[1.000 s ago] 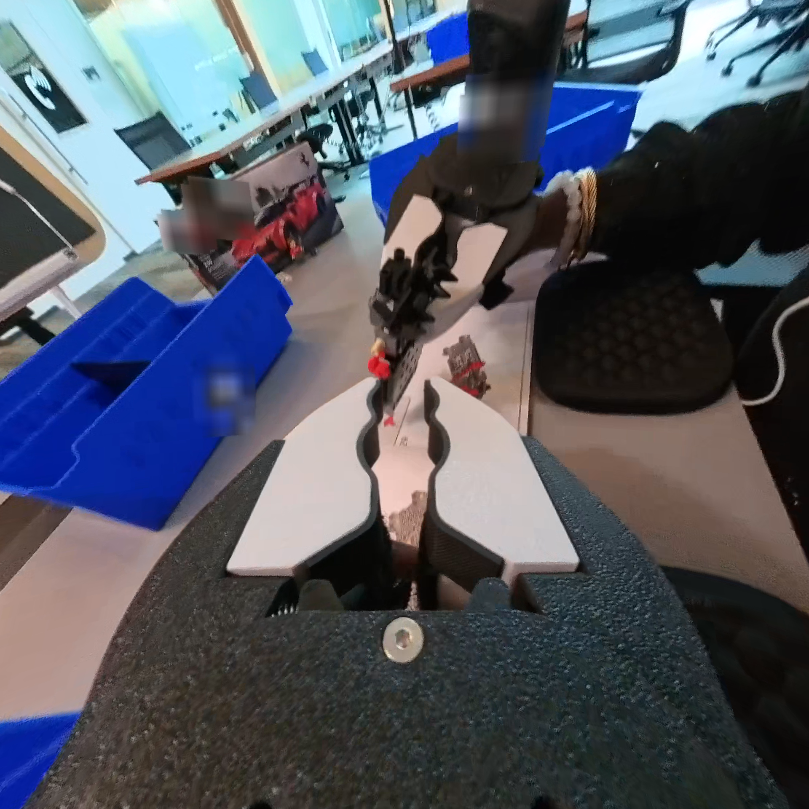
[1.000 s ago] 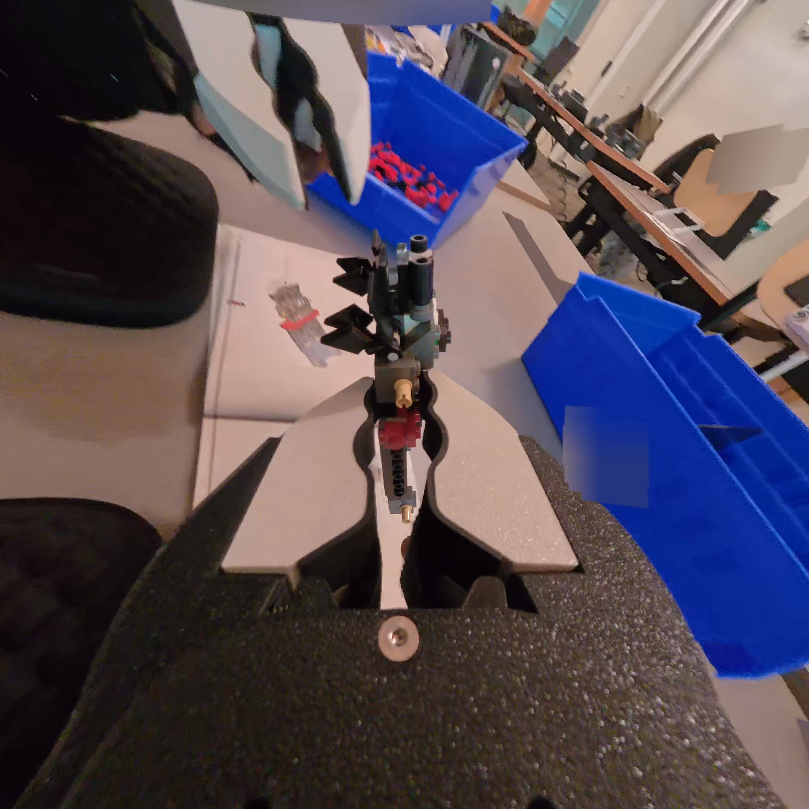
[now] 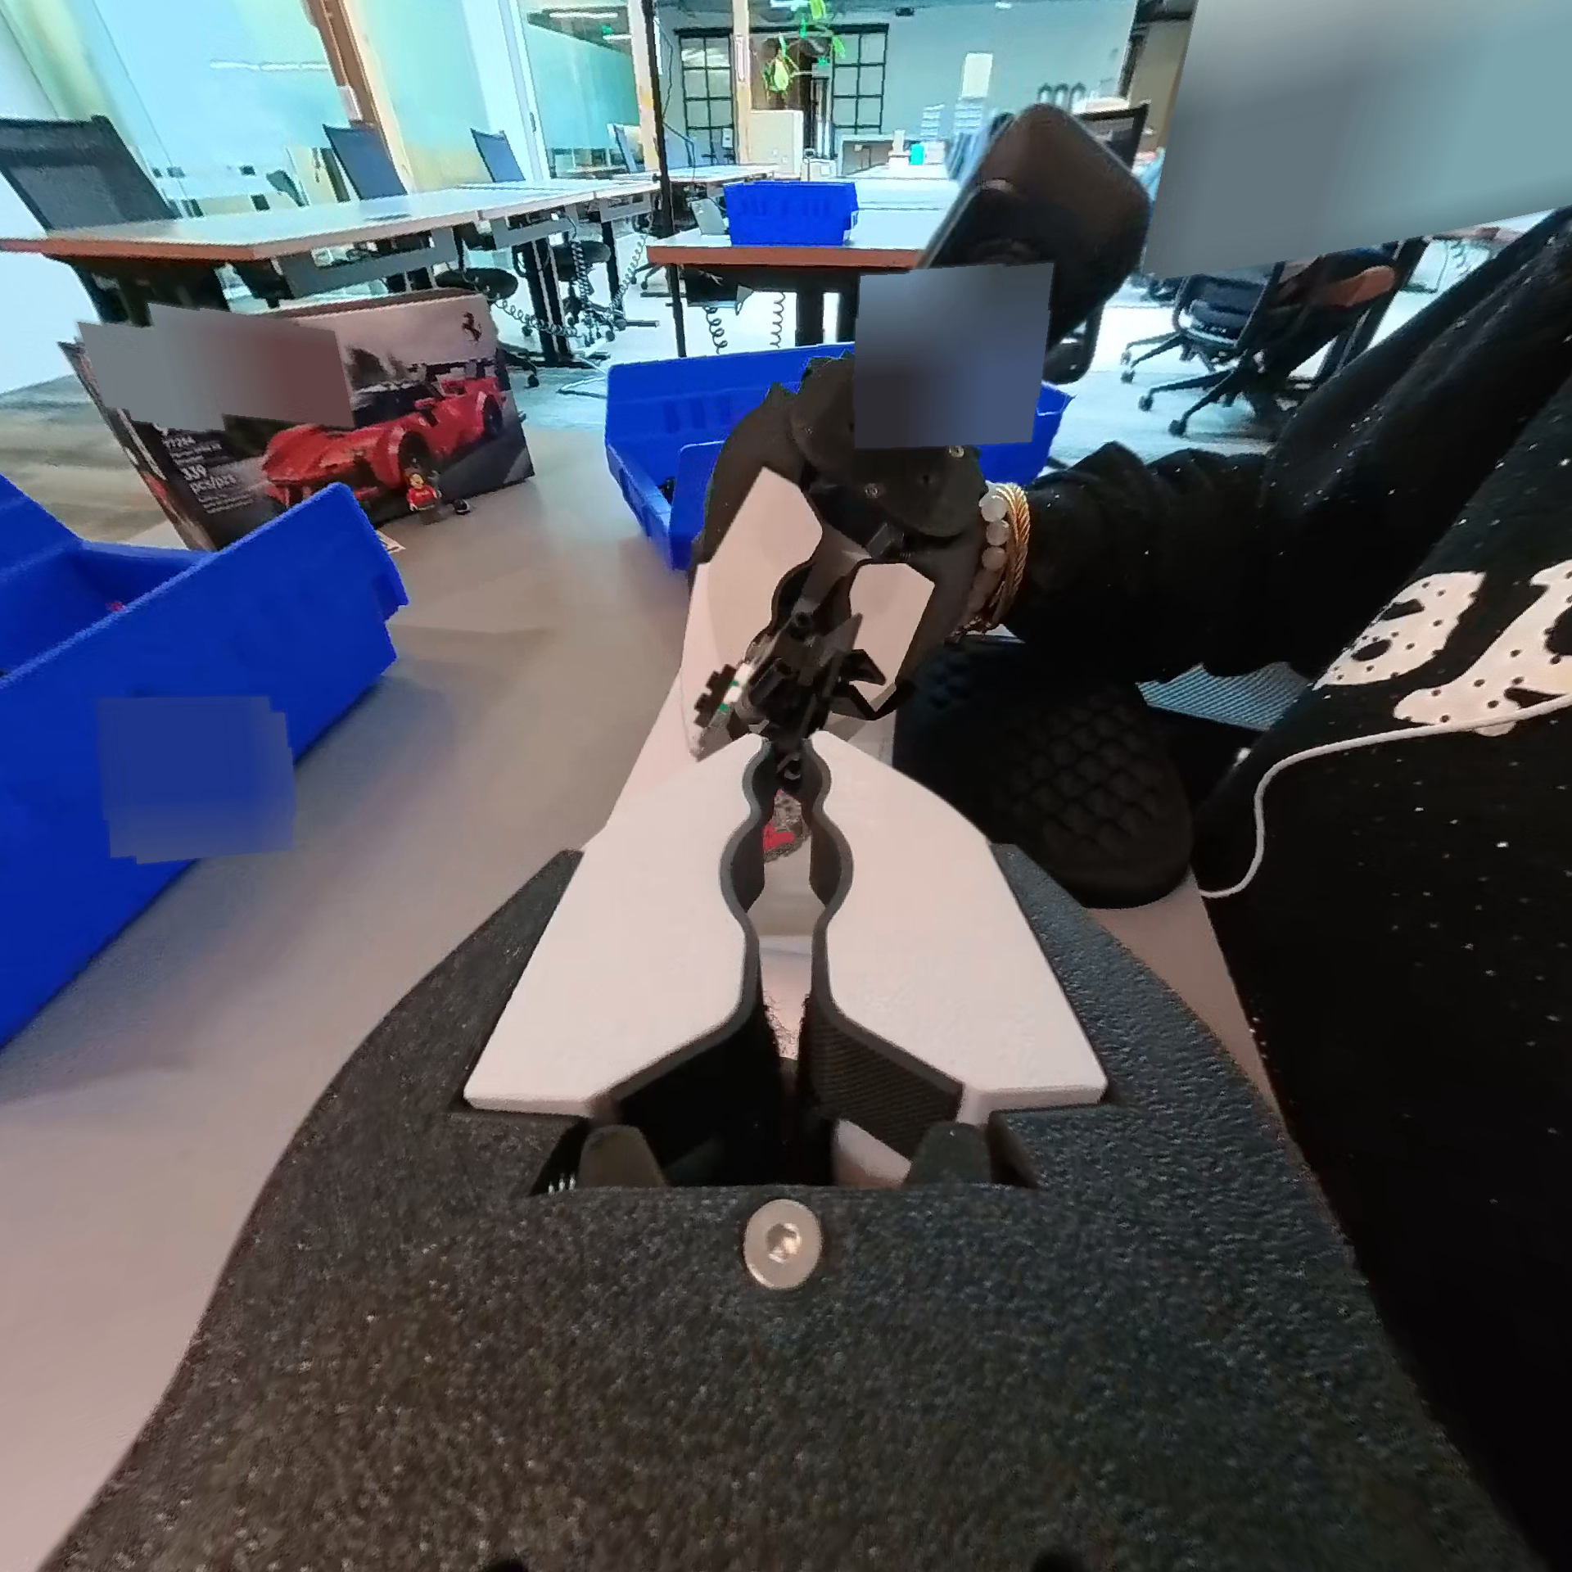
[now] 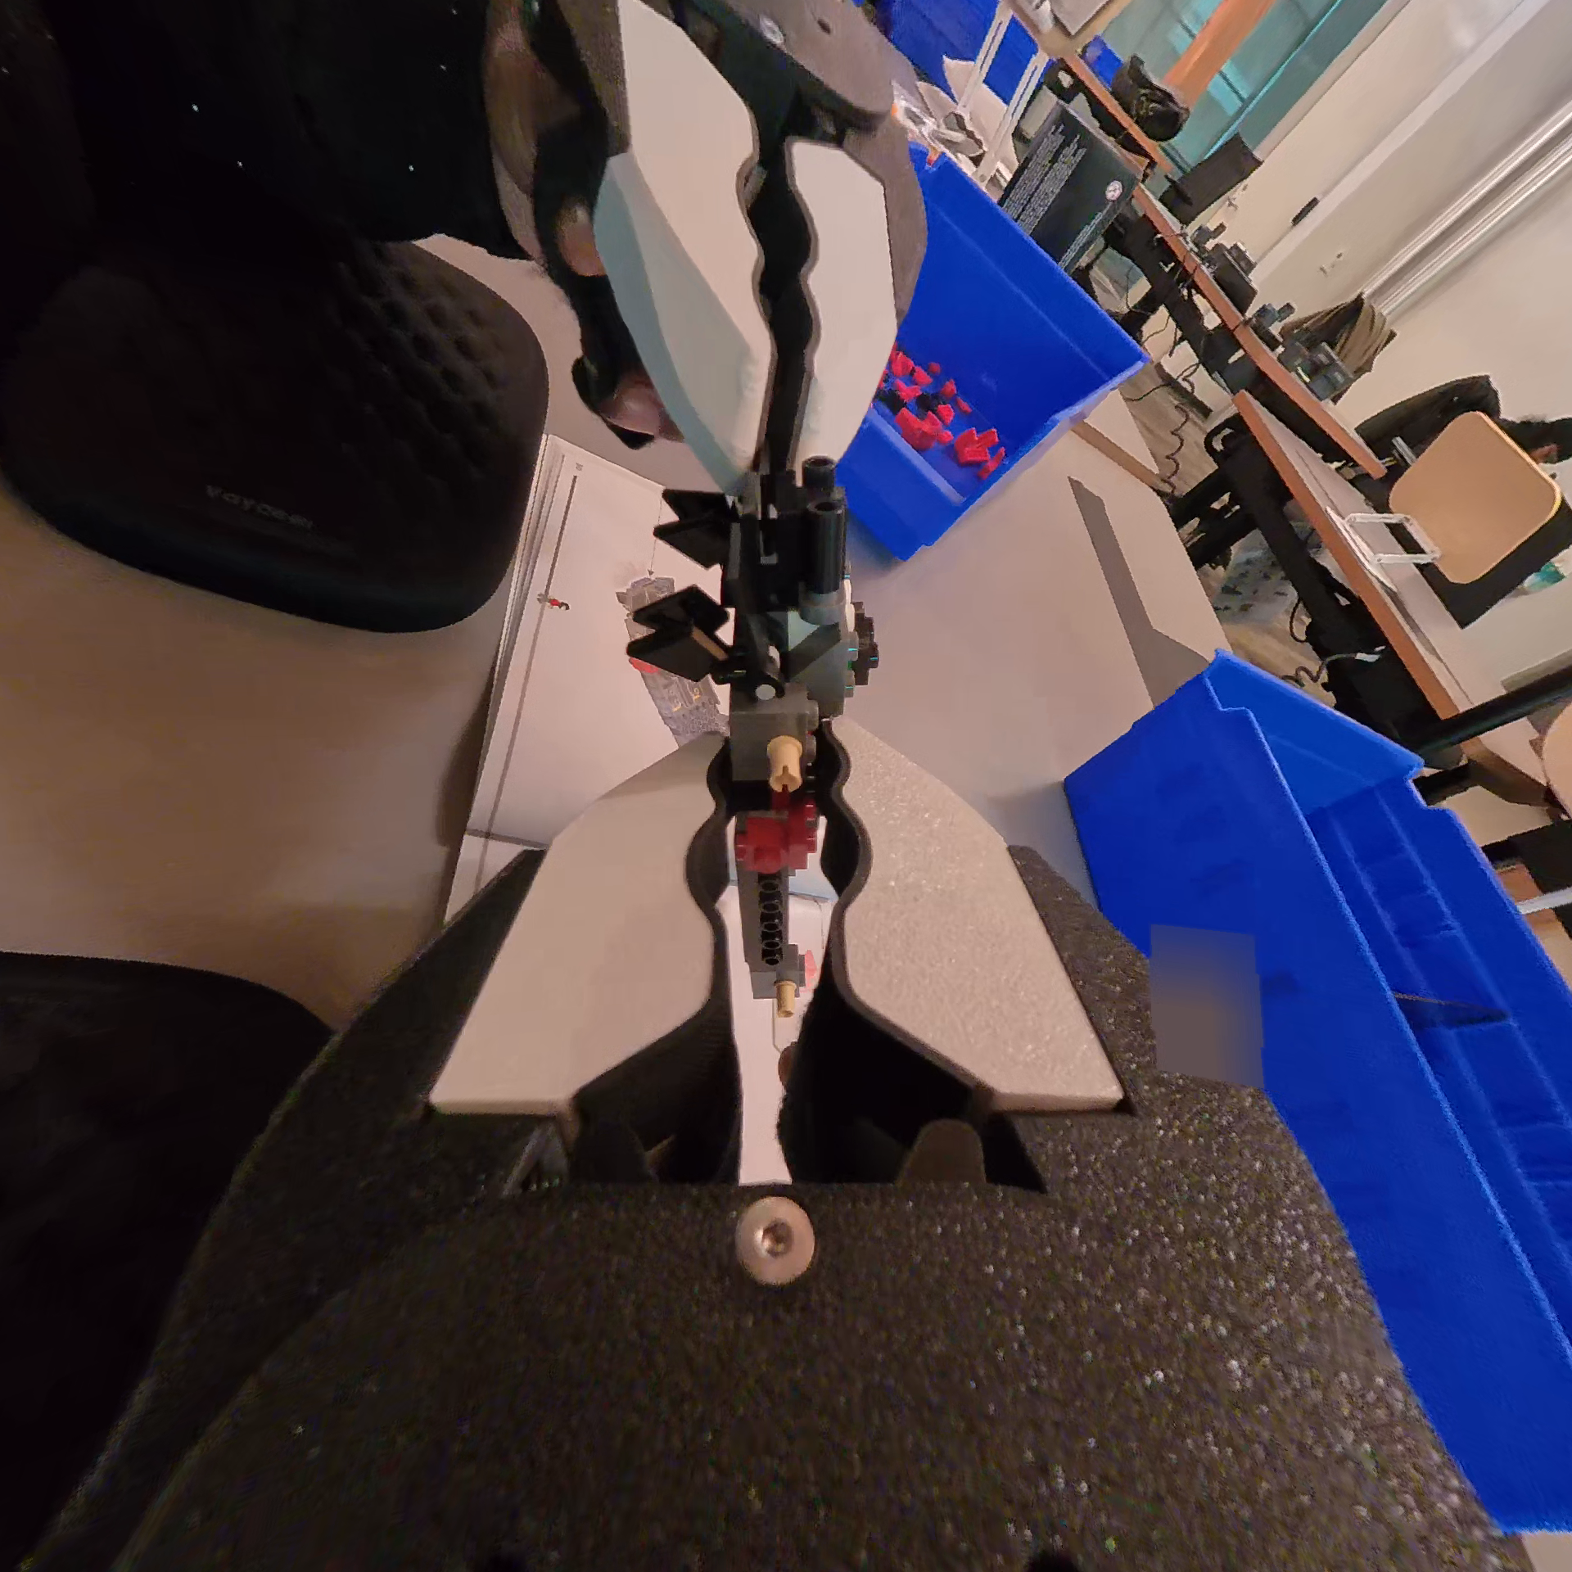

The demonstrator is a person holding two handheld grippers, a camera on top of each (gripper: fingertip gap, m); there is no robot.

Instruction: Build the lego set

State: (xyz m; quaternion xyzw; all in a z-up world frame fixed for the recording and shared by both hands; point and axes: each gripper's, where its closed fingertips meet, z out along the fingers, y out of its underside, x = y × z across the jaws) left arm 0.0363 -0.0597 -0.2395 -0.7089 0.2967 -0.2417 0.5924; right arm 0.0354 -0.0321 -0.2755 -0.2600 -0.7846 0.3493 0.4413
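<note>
A small lego assembly (image 4: 766, 612) of black, grey and red parts is held in the air between both grippers. My right gripper (image 4: 774, 766) is shut on its grey and red lower end. My left gripper (image 4: 770, 472) comes down from above, and its tips are closed on the black top end. In the left wrist view the left gripper (image 3: 783, 753) pinches a black part of the assembly (image 3: 787, 680). The right gripper's white fingers (image 3: 731, 587) hold the assembly from behind. The part inside the left tips is mostly hidden.
A blue bin (image 4: 1021, 281) with red pieces stands behind. Another blue bin (image 4: 1361, 936) is at the right. An instruction booklet (image 4: 587, 680) lies below on the table. A black padded case (image 4: 255, 425), the lego box (image 3: 340, 425) and a blue bin (image 3: 213, 646) stand around. The tips of one gripper are about 5 centimeters away from the tips of the other. The black padded case (image 4: 255, 425) is about 15 centimeters from both grippers' fingertips.
My left gripper has moved up to the assembly and closed on its black end; before, its jaws were apart and short of it. The right gripper has kept its hold and tilted.
</note>
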